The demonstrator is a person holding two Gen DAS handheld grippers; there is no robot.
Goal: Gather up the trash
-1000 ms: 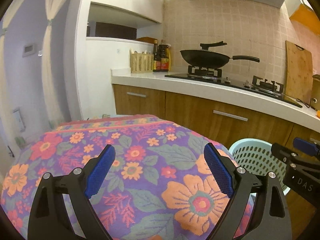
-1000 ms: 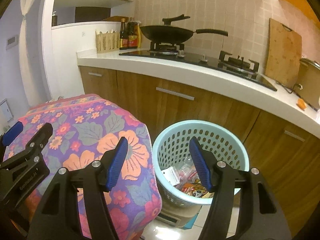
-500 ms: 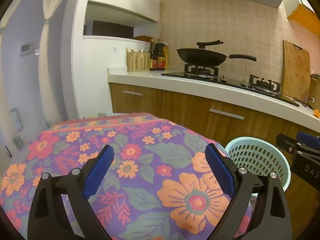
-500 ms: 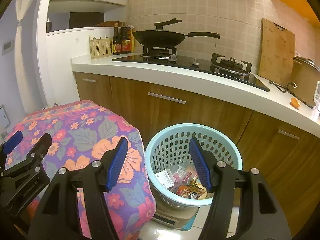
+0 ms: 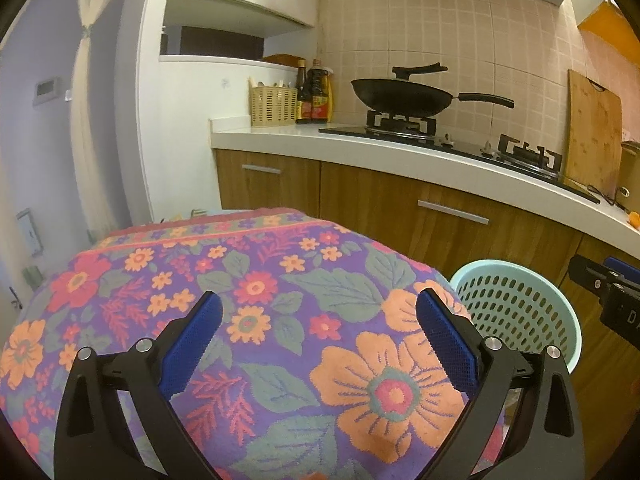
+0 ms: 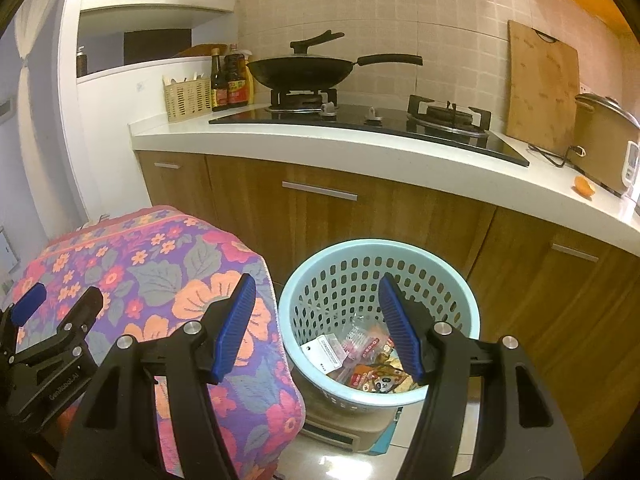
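A pale blue perforated basket stands on the floor by the kitchen cabinets, with several snack wrappers and packets inside. It also shows in the left wrist view. My right gripper is open and empty, held above and in front of the basket. My left gripper is open and empty above a flower-patterned cloth that covers a table. The left gripper also shows at the left edge of the right wrist view.
The cloth-covered table stands just left of the basket. A white counter carries a gas hob, a black wok, sauce bottles, a cutting board, a rice cooker and an orange scrap.
Both grippers have drawn back and risen a little, so the basket and table look lower and farther. Both stay open and empty.
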